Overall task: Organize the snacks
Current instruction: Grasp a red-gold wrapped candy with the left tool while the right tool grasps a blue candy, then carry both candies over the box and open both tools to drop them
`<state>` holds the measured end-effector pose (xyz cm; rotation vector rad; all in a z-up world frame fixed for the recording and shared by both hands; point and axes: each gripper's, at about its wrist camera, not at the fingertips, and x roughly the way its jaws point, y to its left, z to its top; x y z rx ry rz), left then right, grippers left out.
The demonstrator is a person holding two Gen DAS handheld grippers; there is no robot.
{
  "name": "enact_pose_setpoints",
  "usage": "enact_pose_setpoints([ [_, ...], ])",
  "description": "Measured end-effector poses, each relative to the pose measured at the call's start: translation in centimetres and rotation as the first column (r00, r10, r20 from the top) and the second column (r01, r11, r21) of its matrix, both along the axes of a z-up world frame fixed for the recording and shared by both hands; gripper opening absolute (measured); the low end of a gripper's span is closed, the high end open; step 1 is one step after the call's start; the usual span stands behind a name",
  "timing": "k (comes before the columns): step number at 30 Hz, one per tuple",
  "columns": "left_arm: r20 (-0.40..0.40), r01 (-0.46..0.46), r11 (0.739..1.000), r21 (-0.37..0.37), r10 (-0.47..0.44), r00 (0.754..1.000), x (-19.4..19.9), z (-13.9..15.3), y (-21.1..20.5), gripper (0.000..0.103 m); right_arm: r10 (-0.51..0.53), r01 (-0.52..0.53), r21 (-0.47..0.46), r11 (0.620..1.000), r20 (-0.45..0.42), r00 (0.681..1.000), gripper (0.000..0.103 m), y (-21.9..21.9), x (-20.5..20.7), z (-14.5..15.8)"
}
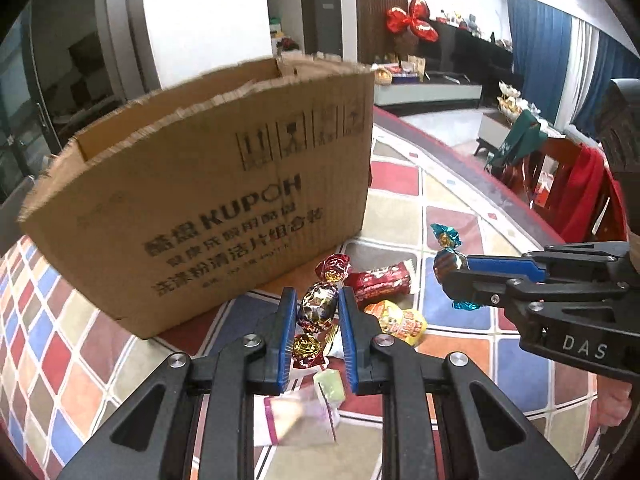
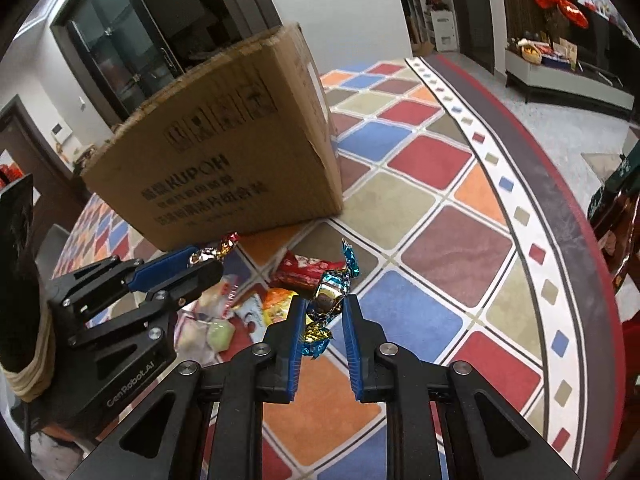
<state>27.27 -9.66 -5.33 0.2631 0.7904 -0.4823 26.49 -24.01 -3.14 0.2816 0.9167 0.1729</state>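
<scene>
My left gripper (image 1: 318, 300) is shut on a red-and-gold foil candy (image 1: 318, 308), held above the table in front of the open cardboard box (image 1: 208, 200). My right gripper (image 2: 325, 304) is shut on a blue-ended foil candy (image 2: 328, 300), also held off the table to the right of the box (image 2: 224, 152). Each gripper shows in the other's view: the right one (image 1: 452, 276) with its blue candy (image 1: 446, 256), the left one (image 2: 212, 264) with its red candy (image 2: 222, 248). A red wrapped snack (image 1: 380, 280), a yellow-orange packet (image 1: 400, 320) and pale candies (image 1: 328, 388) lie on the table between the grippers.
The table wears a cloth of coloured diamonds (image 2: 432, 208) with a red rim (image 2: 592, 220) at the right. Beyond the rim are a chair draped in red fabric (image 1: 576, 196), a sideboard with goods (image 1: 432, 88) and red foil balloons (image 1: 412, 20).
</scene>
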Motion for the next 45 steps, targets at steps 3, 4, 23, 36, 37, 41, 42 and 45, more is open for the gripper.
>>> enact_pose_setpoints([
  [3, 0.021, -0.02, 0.999, -0.033, 0.021, 1.0, -0.9, 1.4, 0.8, 0.022, 0.007, -0.007, -0.002, 1.0, 0.034, 0.999, 0.02, 0.2, -0.6, 1.2],
  [4, 0.03, -0.025, 0.999, -0.041, 0.026, 0.999, -1.1, 2.0, 1.0, 0.022, 0.01, -0.01, 0.0, 1.0, 0.045, 0.999, 0.02, 0.2, -0.7, 1.6],
  [23, 0.2, -0.079, 0.986, -0.143, 0.107, 0.974, -3.0, 11.5, 3.7, 0.022, 0.101, -0.114, 0.036, 0.993, 0.259, 0.96, 0.02, 1.8, -0.7, 10.3],
  [36, 0.238, -0.111, 0.982, -0.153, 0.146, 0.96, -0.4, 14.9, 4.9, 0.022, 0.159, -0.157, -0.033, 0.987, 0.343, 0.926, 0.02, 3.2, 2.3, 14.7],
  [37, 0.238, -0.118, 0.982, -0.147, 0.151, 0.959, 0.2, 15.0, 4.9, 0.022, 0.16, -0.158, -0.035, 0.987, 0.344, 0.925, 0.02, 3.2, 2.5, 14.9],
  [41, 0.209, -0.131, 0.98, -0.152, 0.162, 0.965, 2.0, 15.2, 5.5, 0.022, 0.176, -0.173, -0.041, 0.984, 0.334, 0.926, 0.02, 3.6, 4.2, 15.3],
  [42, 0.198, -0.135, 0.979, -0.155, 0.165, 0.966, 2.4, 15.1, 5.6, 0.022, 0.184, -0.177, -0.05, 0.983, 0.326, 0.927, 0.02, 3.7, 4.7, 15.3],
  [45, 0.156, -0.146, 0.977, -0.156, 0.17, 0.973, 4.0, 14.9, 6.0, 0.022, 0.194, -0.178, -0.081, 0.981, 0.305, 0.932, 0.02, 4.1, 6.1, 15.2],
])
